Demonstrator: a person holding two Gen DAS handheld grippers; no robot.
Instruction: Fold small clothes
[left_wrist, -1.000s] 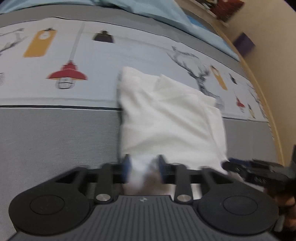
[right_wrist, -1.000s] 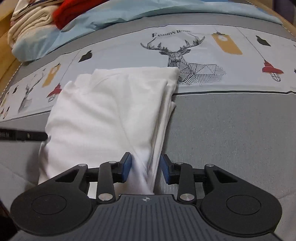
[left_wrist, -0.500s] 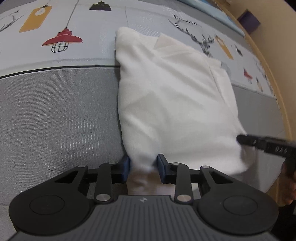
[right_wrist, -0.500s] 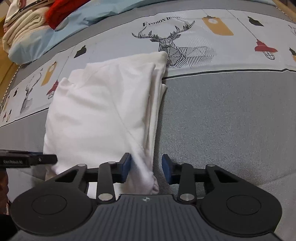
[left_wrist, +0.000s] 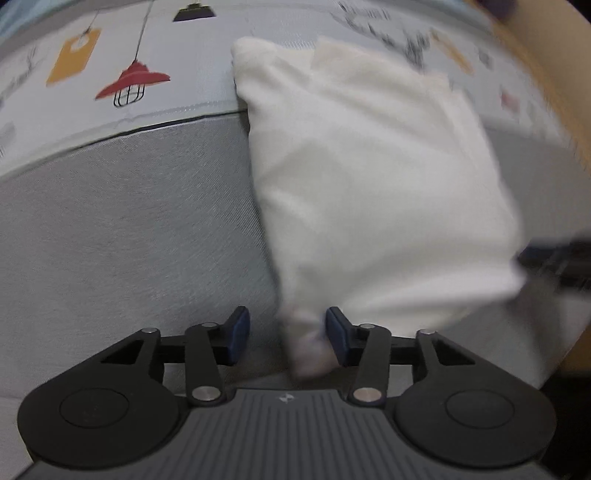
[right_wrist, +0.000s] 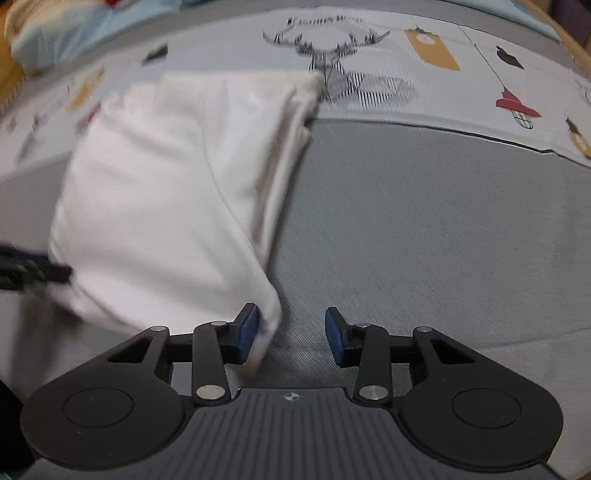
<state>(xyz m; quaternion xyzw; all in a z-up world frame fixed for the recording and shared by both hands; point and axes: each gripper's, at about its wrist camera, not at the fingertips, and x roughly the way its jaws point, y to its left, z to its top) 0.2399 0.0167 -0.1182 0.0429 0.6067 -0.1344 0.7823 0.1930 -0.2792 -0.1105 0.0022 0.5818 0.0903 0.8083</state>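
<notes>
A white folded garment (left_wrist: 369, 184) lies flat on the grey bedspread (left_wrist: 129, 229), its far end on the printed band. My left gripper (left_wrist: 288, 339) is at the garment's near left corner. Its jaws are opening; the corner sits between them against the right pad (left_wrist: 338, 341), with a gap to the left pad. In the right wrist view the garment (right_wrist: 177, 192) fills the left half. My right gripper (right_wrist: 291, 334) is at its near right corner, jaws opening, the cloth edge resting against the left pad (right_wrist: 247, 332) and bare bedspread before the right pad.
The printed band carries a red lamp (left_wrist: 133, 79) and a deer drawing (right_wrist: 332, 62). Light blue bedding (right_wrist: 74, 29) is piled at the far left. A wooden bed edge (left_wrist: 546, 74) runs along the right. Grey bedspread (right_wrist: 443, 221) stretches right of the garment.
Both grippers' jaws have spread apart and no longer pinch the garment's near corners. Both cameras have sunk and tipped down toward the bed, so the garment looks larger.
</notes>
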